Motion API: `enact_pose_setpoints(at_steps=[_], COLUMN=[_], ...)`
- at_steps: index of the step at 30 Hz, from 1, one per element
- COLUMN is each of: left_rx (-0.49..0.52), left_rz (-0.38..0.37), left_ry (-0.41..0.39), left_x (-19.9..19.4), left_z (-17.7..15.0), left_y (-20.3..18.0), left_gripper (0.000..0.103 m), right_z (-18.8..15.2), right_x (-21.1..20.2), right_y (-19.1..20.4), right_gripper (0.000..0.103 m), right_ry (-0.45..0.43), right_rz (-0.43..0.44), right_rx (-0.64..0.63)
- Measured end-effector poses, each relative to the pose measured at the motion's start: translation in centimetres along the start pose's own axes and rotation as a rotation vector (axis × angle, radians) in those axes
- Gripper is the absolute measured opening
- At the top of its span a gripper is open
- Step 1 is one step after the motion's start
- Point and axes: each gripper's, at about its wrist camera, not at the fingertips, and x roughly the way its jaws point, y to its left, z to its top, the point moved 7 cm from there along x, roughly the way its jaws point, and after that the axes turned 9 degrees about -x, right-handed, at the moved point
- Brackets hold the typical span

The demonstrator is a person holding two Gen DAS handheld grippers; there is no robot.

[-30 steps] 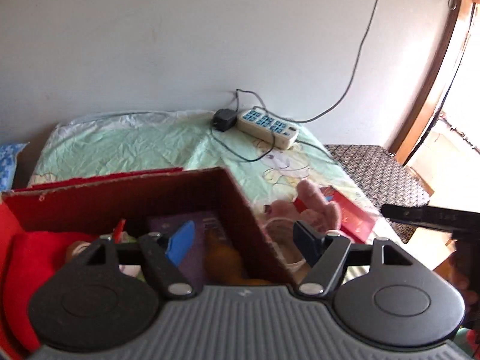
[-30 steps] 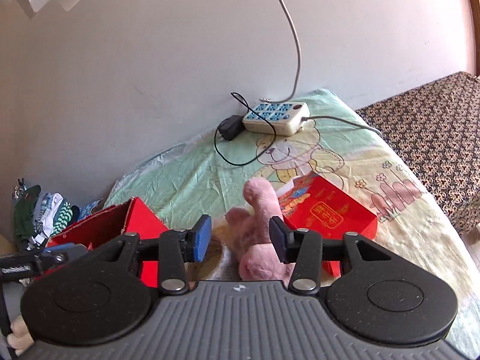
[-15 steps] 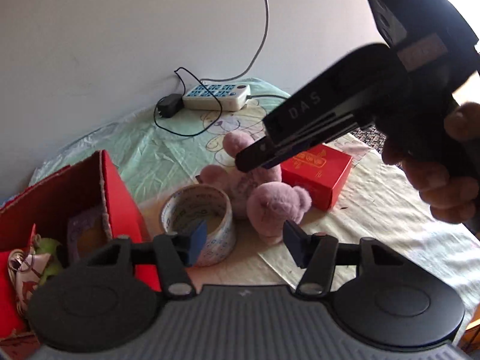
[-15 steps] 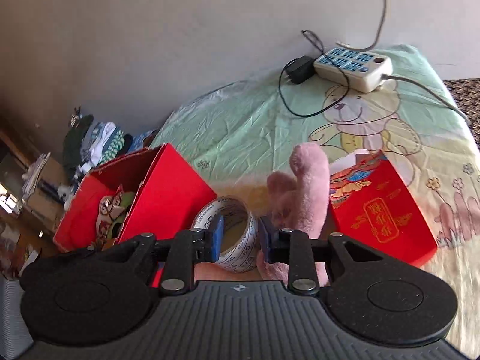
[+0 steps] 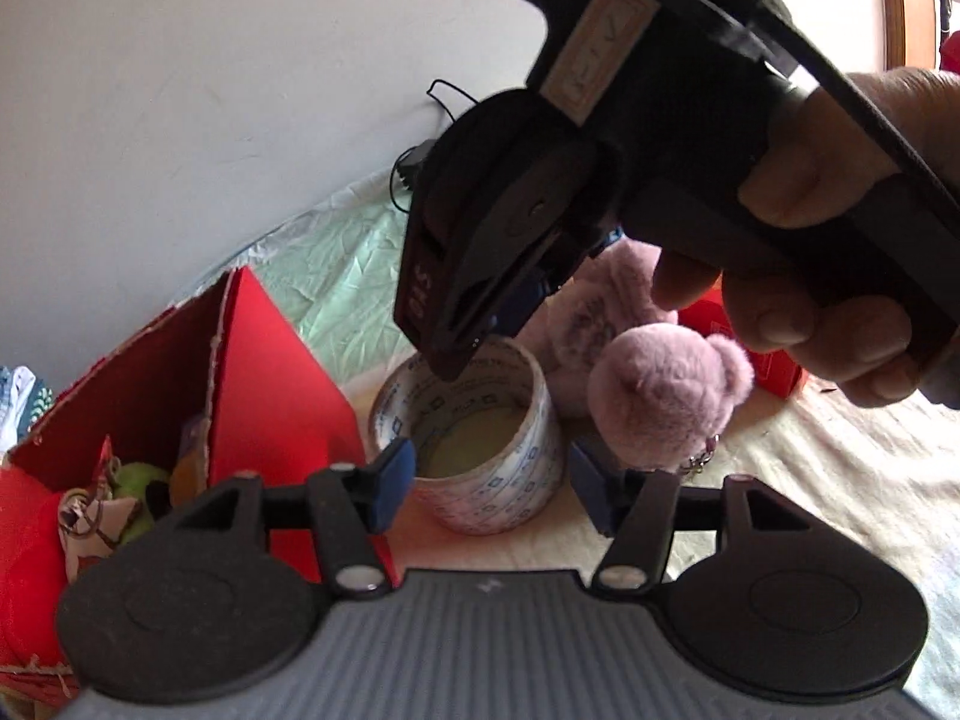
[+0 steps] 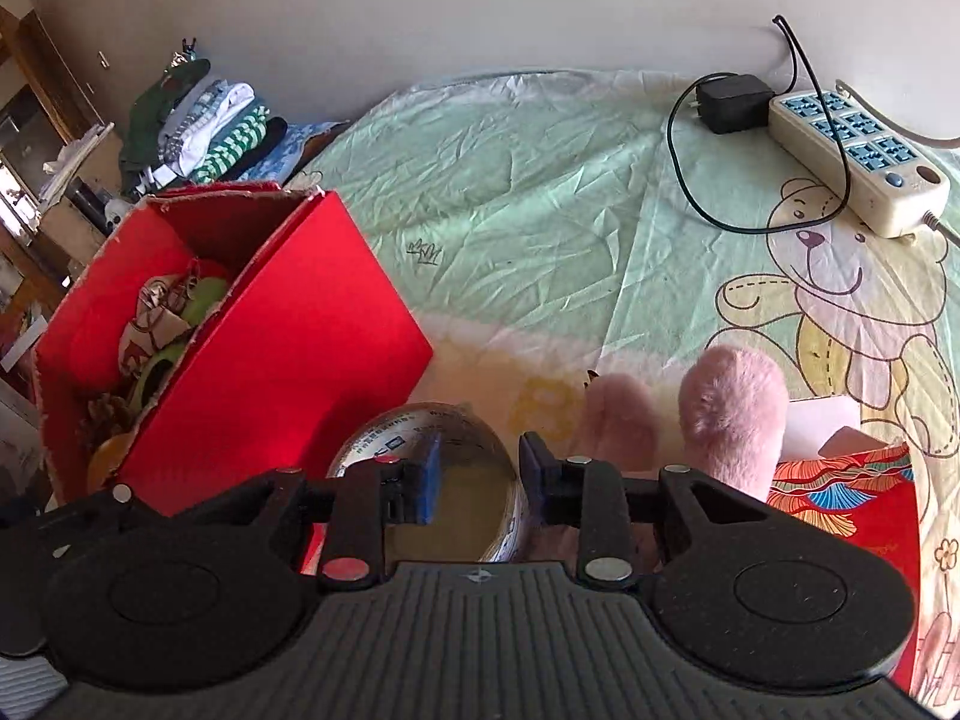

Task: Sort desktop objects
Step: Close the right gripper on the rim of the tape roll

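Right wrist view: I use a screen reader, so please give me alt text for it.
The right tongs straddle the wall of a tape roll, one finger inside and one outside. A red box holding small items sits left; a pink plush toy lies right, on a bear-print cloth.

Right gripper (image 6: 478, 474) lowered from above the pink plush (image 6: 732, 414) onto the tape roll (image 6: 456, 480), one finger now inside its ring, left gripper (image 5: 486, 492) swung from the red box (image 5: 258, 372) to face the roll
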Motion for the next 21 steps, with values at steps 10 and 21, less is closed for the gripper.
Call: enact_pose_setpoints(at_steps=[10,21], left_rx=[0.073,0.065], left_rz=[-0.031,-0.037], left_ry=[0.118,-0.079], left_x=[3.0,-4.0], left_z=[-1.0,2.2], left_y=[-1.8,-1.3], left_gripper=[0.044,0.037], right_z=[-2.0,-1.8], right_x=[0.9,-6.5], right_y=[0.2,1.7], right_gripper=[0.013,0.013], right_ry=[0.109,-0.116], right_rz=[0.051,0.006], right_rx=[-0.005,0.111])
